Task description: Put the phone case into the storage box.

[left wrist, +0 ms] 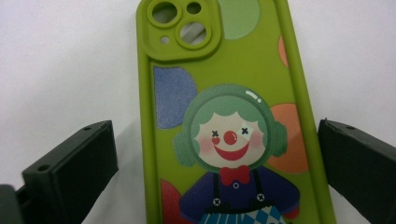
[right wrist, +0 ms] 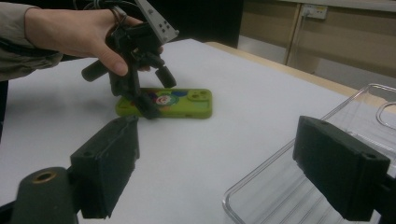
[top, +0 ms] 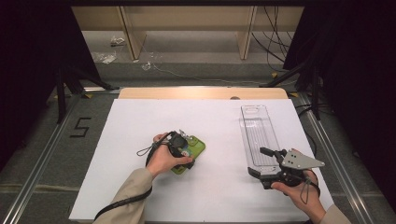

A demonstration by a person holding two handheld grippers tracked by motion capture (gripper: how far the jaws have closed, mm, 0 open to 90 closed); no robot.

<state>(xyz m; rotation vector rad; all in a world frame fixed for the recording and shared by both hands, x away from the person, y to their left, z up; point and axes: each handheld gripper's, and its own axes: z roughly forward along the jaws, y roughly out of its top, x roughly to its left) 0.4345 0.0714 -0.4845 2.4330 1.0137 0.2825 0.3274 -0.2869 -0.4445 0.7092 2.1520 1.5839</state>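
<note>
1. Here is the left gripper (top: 183, 148) poised right over the lime-green soft phone case printed with a cartoon clown (top: 190, 154), which lies flat, back up, on the white table sheet (top: 140, 126) a little left of centre.
2. The relation that matters: in the left gripper view the case (left wrist: 233, 116) runs lengthwise straight away from the camera, camera-bump end far, and the two black jaws stand either side of its long edges. So the long axis lies square across the closing line, good for a pinch across the width.
3. Jaws are spread: a clear strip of white shows between the left one and the case edge, and the right one stands just off the other edge. Nothing gripped yet.
4. The left hand (right wrist: 93, 42) is plainly the nearer one; seen from the right gripper view it tilts the tool steeply down onto the near end of the case (right wrist: 168, 103).
5. The right gripper (top: 266, 163) sits low at the near end of the long clear plastic tray (top: 258, 130), jaws wide and bracketing the tray's near corner (right wrist: 280, 186) without pinching it, forearm coming in from the table's near edge.
6. My read: next comes a short drop and a squeeze by the left.
</note>
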